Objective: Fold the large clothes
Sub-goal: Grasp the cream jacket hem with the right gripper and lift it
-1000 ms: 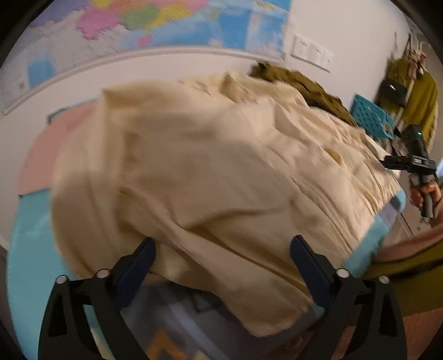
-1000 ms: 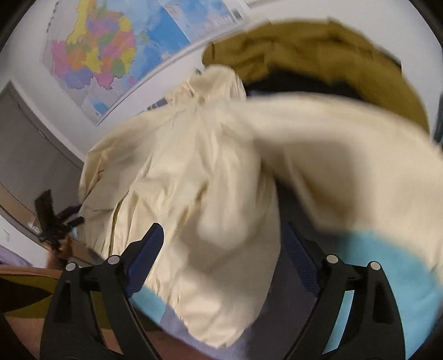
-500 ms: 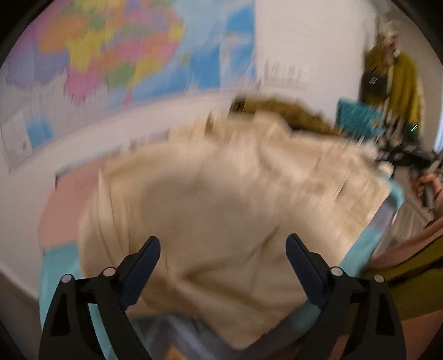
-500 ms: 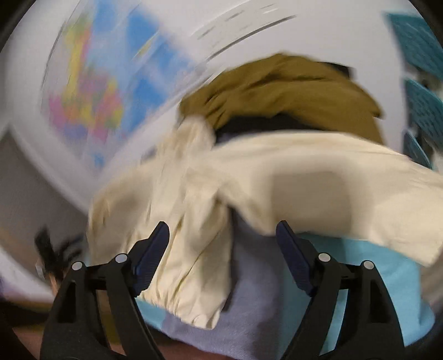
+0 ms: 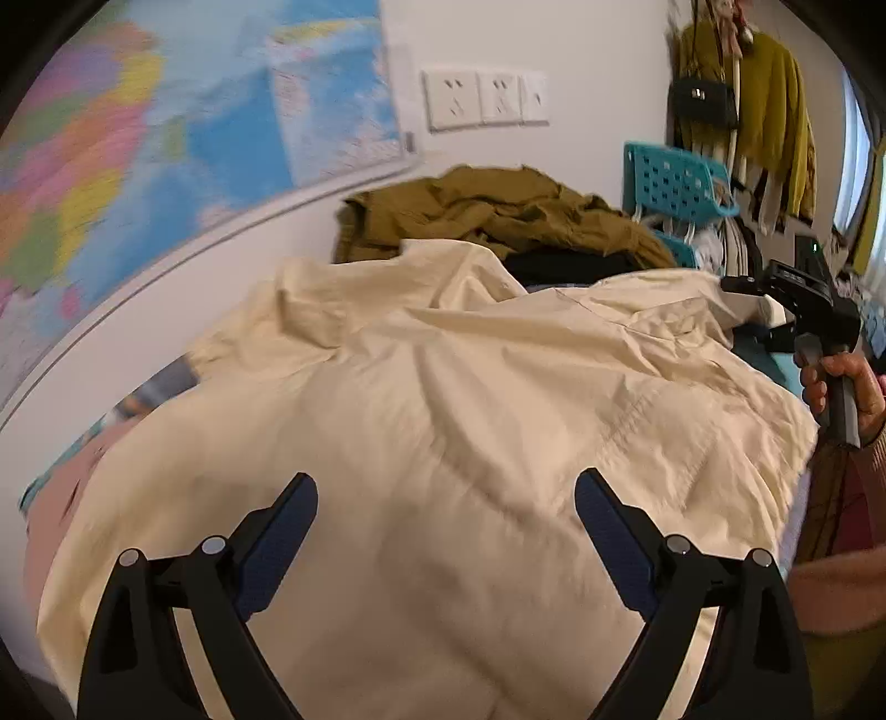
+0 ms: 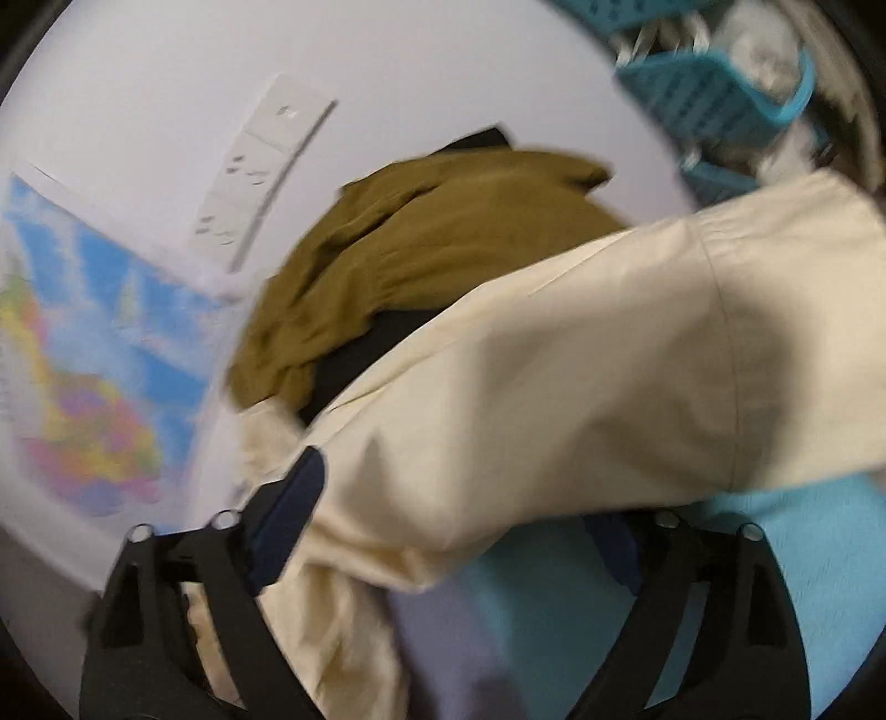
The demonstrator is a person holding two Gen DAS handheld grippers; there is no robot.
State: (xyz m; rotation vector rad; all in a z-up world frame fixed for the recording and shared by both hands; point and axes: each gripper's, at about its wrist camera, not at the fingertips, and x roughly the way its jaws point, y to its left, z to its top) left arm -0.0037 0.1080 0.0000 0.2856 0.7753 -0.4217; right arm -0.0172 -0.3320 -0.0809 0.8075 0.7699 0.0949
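A white wall [image 5: 598,50] stood behind the work surface, and a large coloured map [image 5: 166,127] hung on it at the left, blurred in both views. Just right of the map sat a white strip of wall sockets [image 5: 486,98]. Further right, a teal perforated plastic basket [image 5: 673,185] stood near the wall, and beyond it mustard-yellow garments [image 5: 769,94] and a small black bag [image 5: 702,102] hung up high. Daylight came from a window [image 5: 847,160] at the far right edge.
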